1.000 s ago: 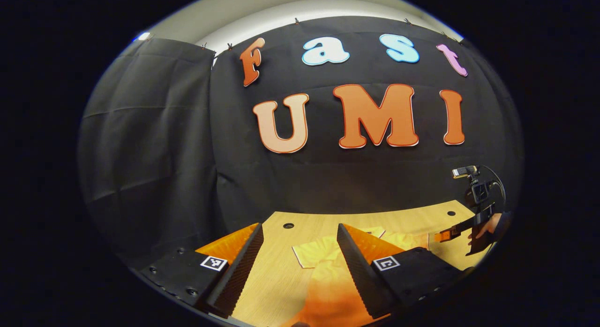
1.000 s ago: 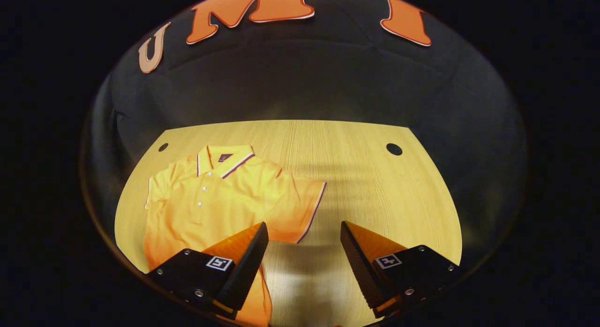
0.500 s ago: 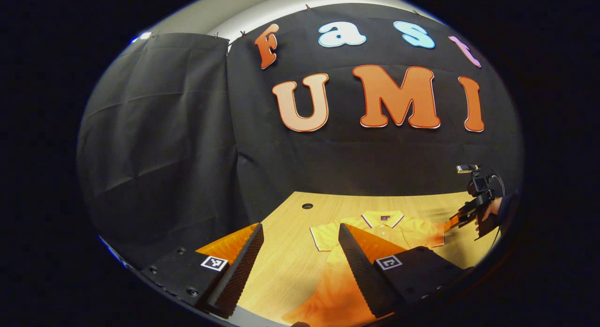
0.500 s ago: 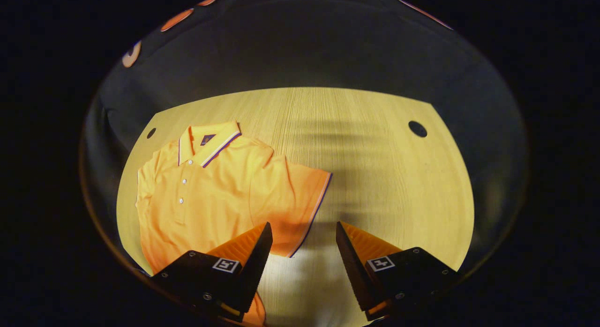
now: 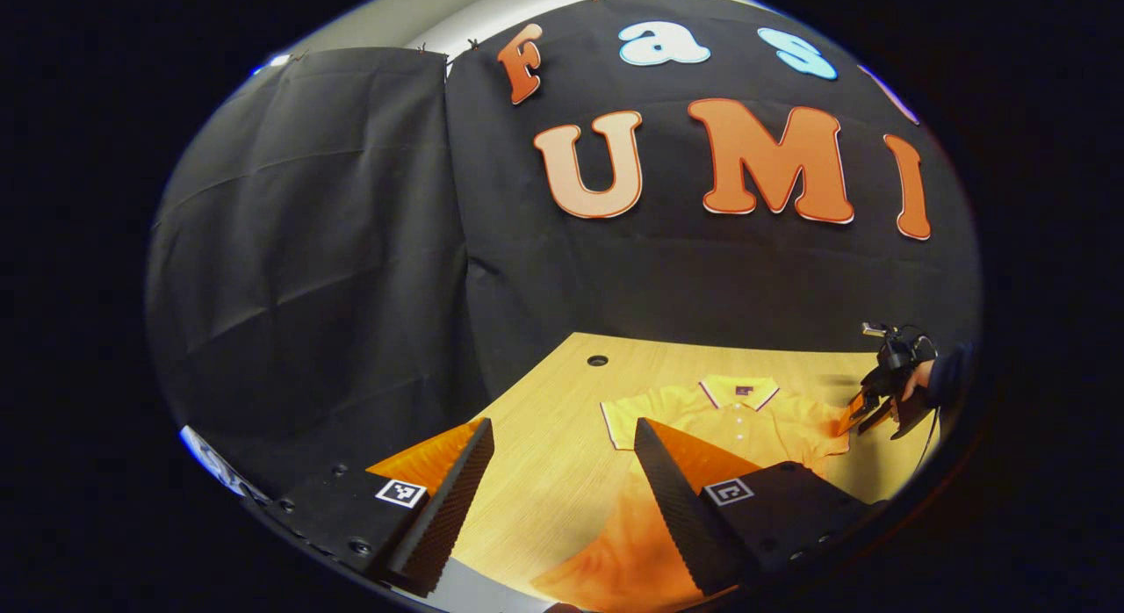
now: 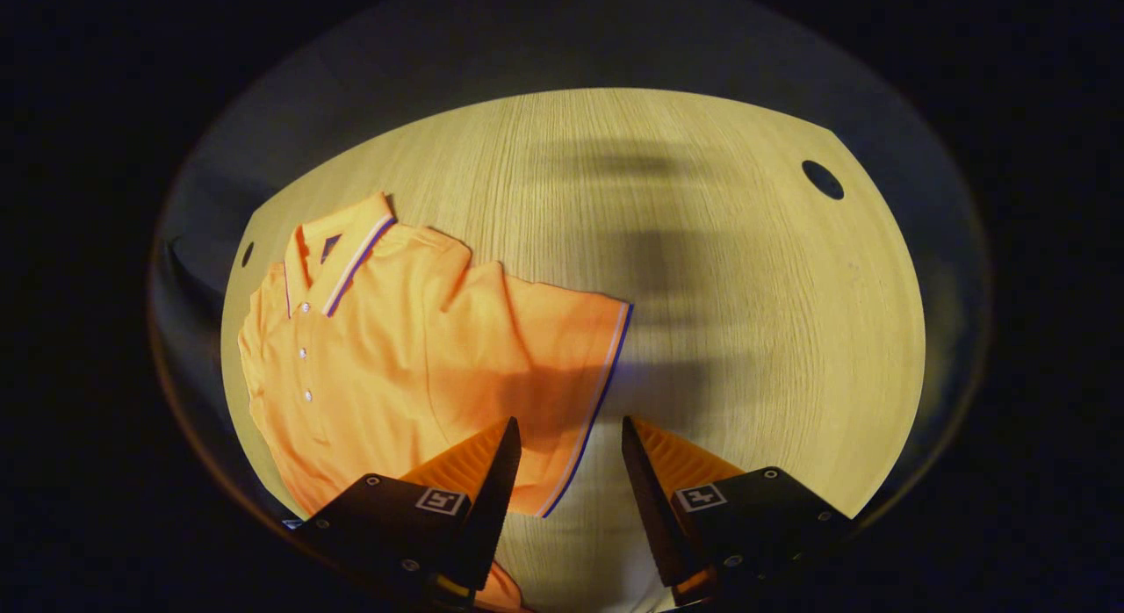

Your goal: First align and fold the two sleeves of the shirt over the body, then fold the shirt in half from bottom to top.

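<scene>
We see the wooden table [image 6: 720, 332] spread across the right gripper view, with the orange polo shirt [image 6: 395, 349] lying flat on it from about 9 to 7 o'clock, collar [image 6: 338, 253] toward 10 o'clock. Our right gripper [image 6: 566, 472] hangs spread wide at 6 o'clock, the striped hem of the near sleeve [image 6: 562, 358] running between its fingers, not pinched. In the left gripper view our left gripper [image 5: 562, 481] also gapes wide, holding nothing, the shirt [image 5: 746, 420] off toward 4 o'clock
</scene>
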`<state>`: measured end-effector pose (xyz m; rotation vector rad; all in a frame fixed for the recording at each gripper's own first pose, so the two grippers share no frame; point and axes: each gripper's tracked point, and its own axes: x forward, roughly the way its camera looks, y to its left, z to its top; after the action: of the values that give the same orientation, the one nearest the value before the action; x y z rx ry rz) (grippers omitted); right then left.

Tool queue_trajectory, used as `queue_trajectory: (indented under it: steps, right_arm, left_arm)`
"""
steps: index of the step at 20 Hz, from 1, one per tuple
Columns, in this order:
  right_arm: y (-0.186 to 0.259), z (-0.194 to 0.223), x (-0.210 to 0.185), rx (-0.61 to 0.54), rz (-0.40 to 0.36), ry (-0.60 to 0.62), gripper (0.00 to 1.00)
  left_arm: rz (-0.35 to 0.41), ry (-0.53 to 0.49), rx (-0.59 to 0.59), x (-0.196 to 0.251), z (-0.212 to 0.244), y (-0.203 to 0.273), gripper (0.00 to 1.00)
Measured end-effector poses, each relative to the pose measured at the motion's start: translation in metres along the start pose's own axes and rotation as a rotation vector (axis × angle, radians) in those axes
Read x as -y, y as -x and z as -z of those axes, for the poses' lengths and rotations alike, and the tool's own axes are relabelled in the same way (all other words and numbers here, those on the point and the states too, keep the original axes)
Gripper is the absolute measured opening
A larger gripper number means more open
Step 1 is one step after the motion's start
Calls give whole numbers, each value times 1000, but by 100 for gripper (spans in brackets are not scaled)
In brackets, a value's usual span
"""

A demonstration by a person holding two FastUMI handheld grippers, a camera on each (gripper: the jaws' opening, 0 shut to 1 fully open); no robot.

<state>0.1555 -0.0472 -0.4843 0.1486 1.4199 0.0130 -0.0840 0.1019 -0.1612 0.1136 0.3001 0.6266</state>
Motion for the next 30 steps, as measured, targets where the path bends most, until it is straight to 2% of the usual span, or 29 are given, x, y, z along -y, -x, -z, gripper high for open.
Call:
queue_trajectory:
  steps: [1,2,3,4,6,7,9,10,11,15,20,24,26,27,28,29,30]
  right_arm:
    - [-1,-4,0,5,-3,5,65]
    - [-2,-1,0,-2,14,17,55]
    - [-3,0,1,0,37,22,54]
    - [-3,-1,-2,10,32,49,49]
    - [1,-1,-7,6,16,41,34]
    - [-1,-1,-11,3,-16,33,19]
    - [0,-2,-13,0,-54,28,8]
    - [2,-4,-15,3,-82,2,8]
    - [8,-7,-20,13,-112,-15,2]
    - [31,-24,-41,71,-178,-18,1]
    - [59,-38,-80,112,-244,48,1]
    - [65,-45,-113,119,-284,106,1]
    - [64,-47,-126,112,-298,94,2]
    - [66,-49,-137,117,-330,85,2]
    - [66,-48,-147,117,-359,91,5]
    - [68,-46,-152,121,-376,105,12]
    - [67,-47,-154,125,-380,124,15]
  left_arm:
    - [-10,2,5,-2,0,-1,99]
    - [-19,7,3,-4,1,-1,99]
    - [-26,13,-4,-10,5,1,99]
    - [-32,20,-16,-13,13,0,99]
    - [-38,43,-46,-15,21,-3,99]
    - [-38,56,-52,-16,22,-4,99]
    - [-38,66,-47,-14,21,-3,99]
    - [-38,61,-43,-14,19,-2,99]
    - [-37,57,-41,-14,18,-1,99]
    - [-26,54,-51,-14,21,0,99]
    - [-29,58,-58,-15,23,2,99]
    - [-40,62,-64,-16,24,3,99]
    - [-46,65,-76,-16,27,4,99]
    - [-50,67,-85,-16,28,5,99]
    - [-54,66,-93,-17,29,6,99]
    - [-62,63,-100,-18,29,7,99]
    - [-73,61,-105,-19,30,8,99]
